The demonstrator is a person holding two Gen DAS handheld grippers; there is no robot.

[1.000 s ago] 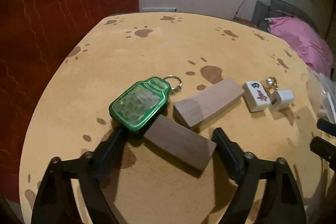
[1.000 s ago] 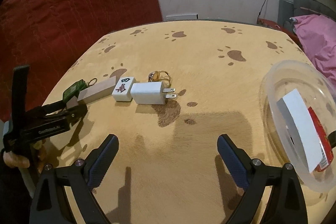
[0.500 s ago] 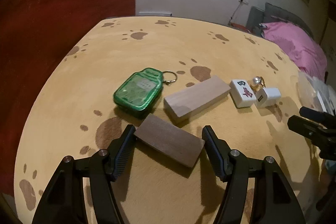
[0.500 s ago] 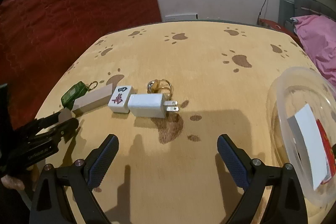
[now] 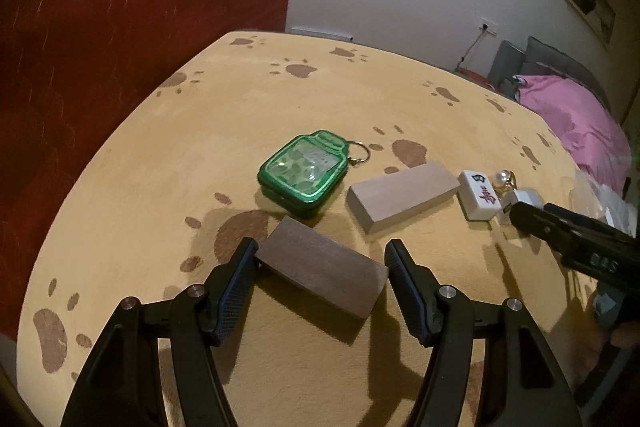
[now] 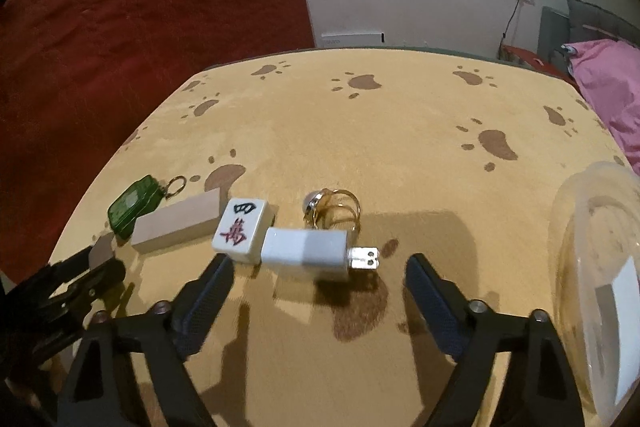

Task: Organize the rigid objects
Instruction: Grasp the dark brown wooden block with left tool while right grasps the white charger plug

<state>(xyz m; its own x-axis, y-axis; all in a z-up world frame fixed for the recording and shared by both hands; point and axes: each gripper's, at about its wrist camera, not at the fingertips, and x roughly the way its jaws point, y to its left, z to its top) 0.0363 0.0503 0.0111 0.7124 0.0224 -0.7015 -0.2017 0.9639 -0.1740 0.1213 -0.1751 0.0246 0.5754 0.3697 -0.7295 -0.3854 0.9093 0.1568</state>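
Note:
A dark wooden block (image 5: 322, 267) lies on the table between the fingers of my left gripper (image 5: 320, 259). The left finger touches it; the right finger stands just off it, so the jaws are open. Behind it lie a green jar-shaped keychain (image 5: 304, 173), a pale wooden block (image 5: 402, 201), a white mahjong tile (image 5: 478, 201) and a pearl ring (image 5: 505, 179). My right gripper (image 6: 316, 277) is open, its fingers on either side of a white plug adapter (image 6: 306, 253). The tile (image 6: 240, 231) and gold ring (image 6: 332, 209) lie just beyond it.
A clear plastic bowl (image 6: 576, 227) holding a white and red box (image 6: 622, 311) stands at the right edge of the right wrist view. The yellow paw-print tablecloth (image 6: 380, 131) covers the table. A red bedspread lies to the left, a pink pillow (image 5: 576, 131) at far right.
My left gripper has narrowed around the dark block and drawn back slightly. My right gripper has moved forward and left, so the adapter now sits between its fingers.

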